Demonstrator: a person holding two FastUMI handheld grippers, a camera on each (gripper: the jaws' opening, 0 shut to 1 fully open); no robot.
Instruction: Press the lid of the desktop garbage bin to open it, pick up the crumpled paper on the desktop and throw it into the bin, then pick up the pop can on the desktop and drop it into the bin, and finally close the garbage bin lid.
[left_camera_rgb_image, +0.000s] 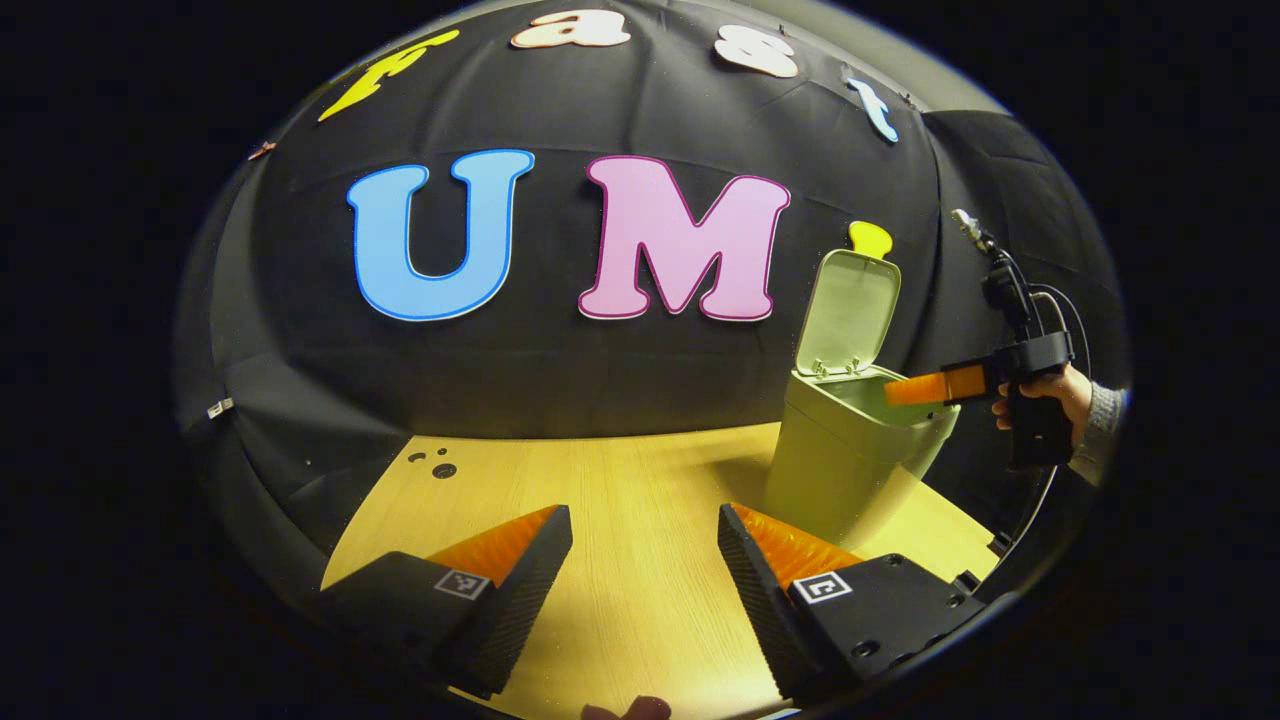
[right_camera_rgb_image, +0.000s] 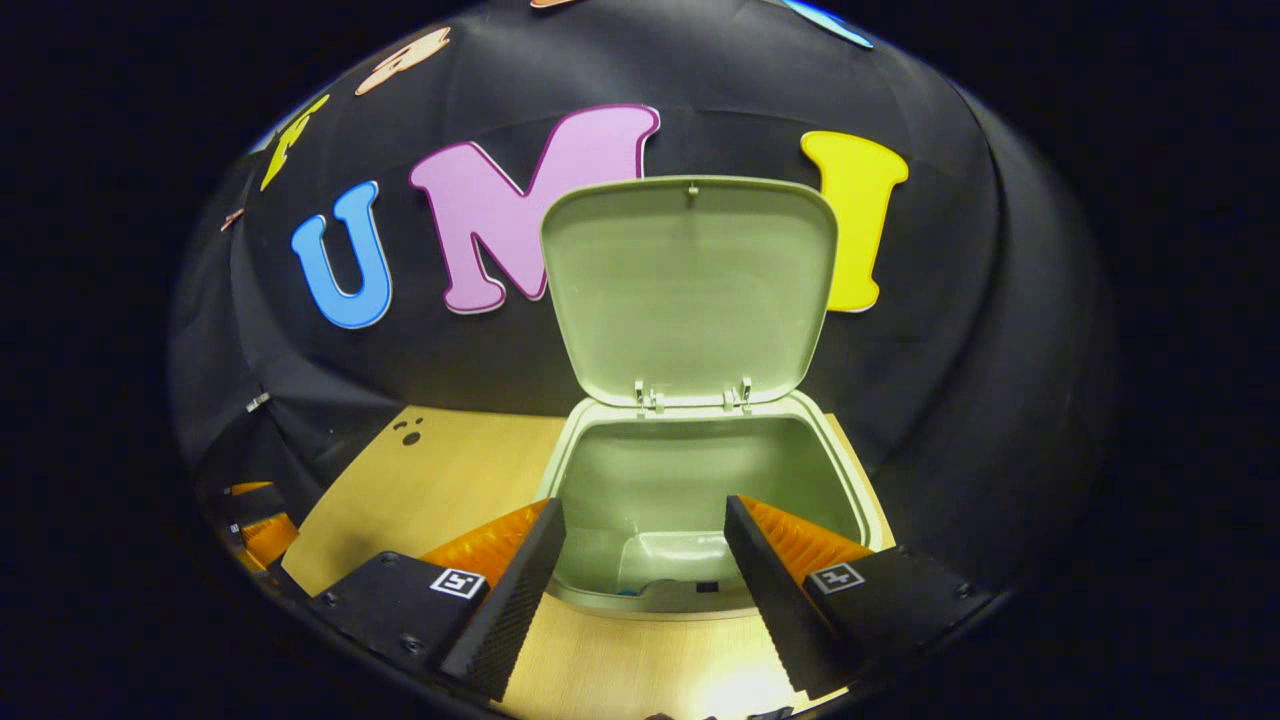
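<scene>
The pale green garbage bin (left_camera_rgb_image: 850, 460) stands on the wooden table at the right of the left gripper view, its lid (left_camera_rgb_image: 848, 312) swung upright. A hand holds my right gripper (left_camera_rgb_image: 925, 388) level over the bin's mouth. My left gripper (left_camera_rgb_image: 645, 565) hovers open above the bare tabletop, left of the bin, with nothing between its fingers. In the right gripper view, my right gripper (right_camera_rgb_image: 645, 565) is open just in front of and above the bin's opening (right_camera_rgb_image: 690, 480), and the raised lid (right_camera_rgb_image: 690, 290) faces me. I cannot tell what lies at the bin's bottom.
The wooden table (left_camera_rgb_image: 600, 480) runs back to the black cloth wall, with small dark holes (left_camera_rgb_image: 432, 464) near its far left corner. My left gripper (right_camera_rgb_image: 250, 525) appears at the far left edge of the right gripper view. A cable hangs behind the hand (left_camera_rgb_image: 1070, 395).
</scene>
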